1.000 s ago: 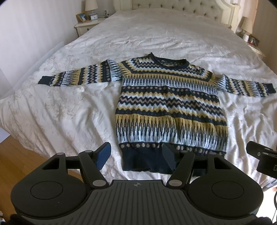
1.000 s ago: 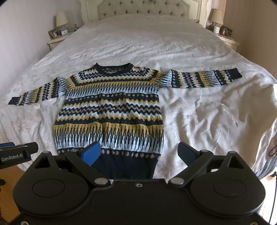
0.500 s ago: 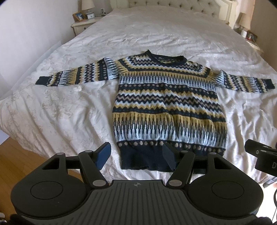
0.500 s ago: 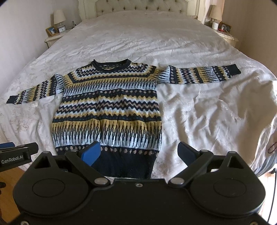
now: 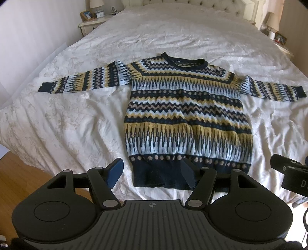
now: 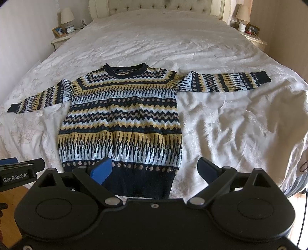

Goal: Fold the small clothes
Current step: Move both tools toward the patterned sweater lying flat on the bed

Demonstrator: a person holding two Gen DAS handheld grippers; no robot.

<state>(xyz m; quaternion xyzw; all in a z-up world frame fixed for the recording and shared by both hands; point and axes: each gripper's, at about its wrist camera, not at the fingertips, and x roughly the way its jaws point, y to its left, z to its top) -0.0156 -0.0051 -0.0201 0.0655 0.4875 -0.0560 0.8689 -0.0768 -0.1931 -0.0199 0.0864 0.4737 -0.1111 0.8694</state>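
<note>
Knitted and floppy, the sweater is lying flat mid-frame; both grippers are hovering, fingers apart and empty, so pinching the hem corners looks wisest.

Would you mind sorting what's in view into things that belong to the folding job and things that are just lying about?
Part of the job:
- patterned sweater, spread flat on the white bedspread
- left gripper, open
- right gripper, open

Just lying about:
- picture frame
- bedside lamp
- tufted headboard
</note>
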